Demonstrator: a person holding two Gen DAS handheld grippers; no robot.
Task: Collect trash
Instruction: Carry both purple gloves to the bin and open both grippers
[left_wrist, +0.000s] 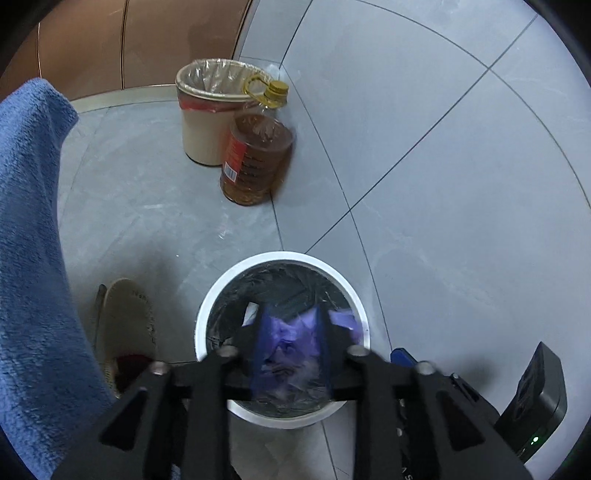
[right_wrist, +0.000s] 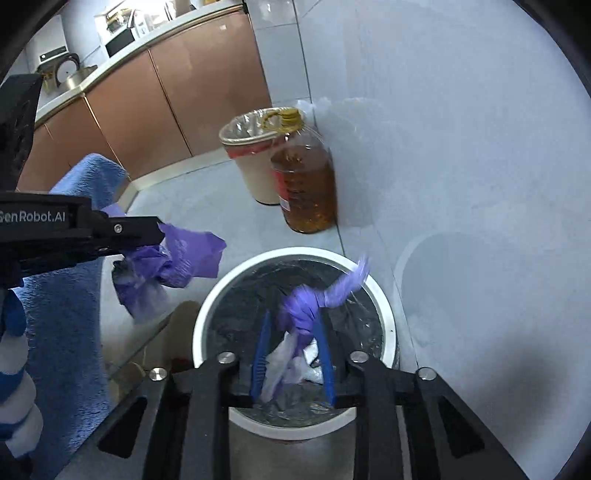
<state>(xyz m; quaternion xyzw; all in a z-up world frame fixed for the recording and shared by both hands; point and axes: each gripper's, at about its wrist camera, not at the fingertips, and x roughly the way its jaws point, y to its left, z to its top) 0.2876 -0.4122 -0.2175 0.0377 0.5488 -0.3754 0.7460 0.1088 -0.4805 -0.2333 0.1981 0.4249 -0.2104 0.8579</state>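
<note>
Left wrist view: left gripper (left_wrist: 291, 321) jaws stood partly apart with a crumpled purple wad (left_wrist: 284, 343) filling the gap; could not tell whether the pads pressed on it. The wad was blurred, thin and plastic-like, with pale tissue in its folds. It hung over the white bin (left_wrist: 280, 256), which had a black liner.

Right wrist view: right gripper (right_wrist: 291, 332) jaws were spread. A twisted purple wad (right_wrist: 306, 306) lay between them, knotted round white tissue, clear of one pad and with a tail flung toward the rim. It was over the same bin's mouth.

Beyond, on the tiled floor (left_wrist: 443, 184): a beige lined bin (left_wrist: 207, 122) touching an amber oil bottle (left_wrist: 255, 155). Blue towel (left_wrist: 29, 221) at the left edge.
</note>
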